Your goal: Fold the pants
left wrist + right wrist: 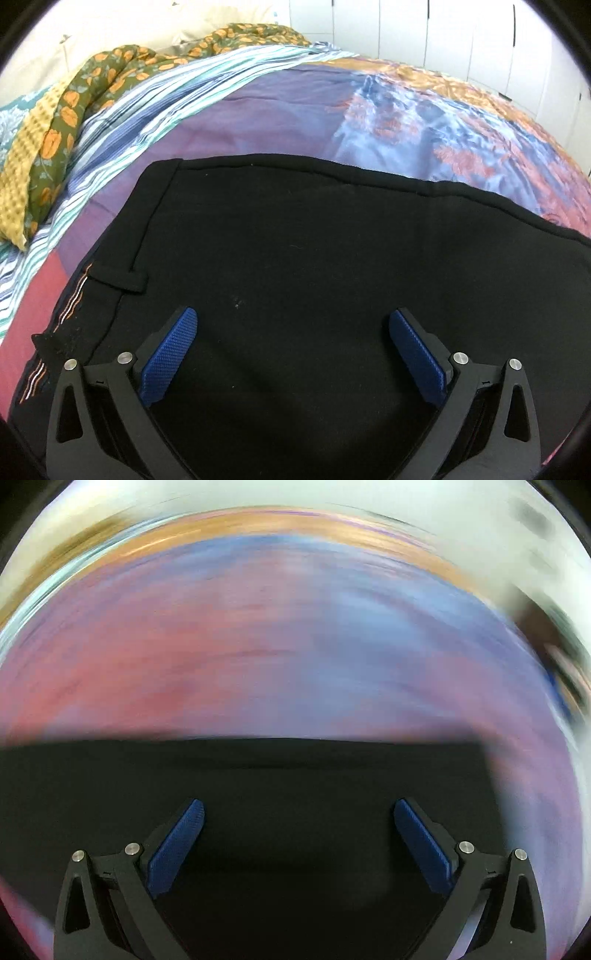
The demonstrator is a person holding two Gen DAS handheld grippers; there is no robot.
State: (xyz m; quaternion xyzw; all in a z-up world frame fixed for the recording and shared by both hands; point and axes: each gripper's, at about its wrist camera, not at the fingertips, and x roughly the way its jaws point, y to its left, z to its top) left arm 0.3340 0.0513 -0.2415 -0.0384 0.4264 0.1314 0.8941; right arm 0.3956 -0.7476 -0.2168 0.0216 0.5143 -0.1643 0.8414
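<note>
Black pants (314,258) lie flat on a patterned bedspread (280,110) as the left gripper (291,321) and right gripper (297,812) hover above, fingers spread and empty, seemingly lining up a fold.

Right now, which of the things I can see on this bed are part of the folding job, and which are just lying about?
Part of the job:
- black pants, lying flat on the bed
- left gripper, open above them
- right gripper, open

Just lying about:
- patterned bedspread
- striped sheet
- floral cloth
- yellow checked cloth
</note>
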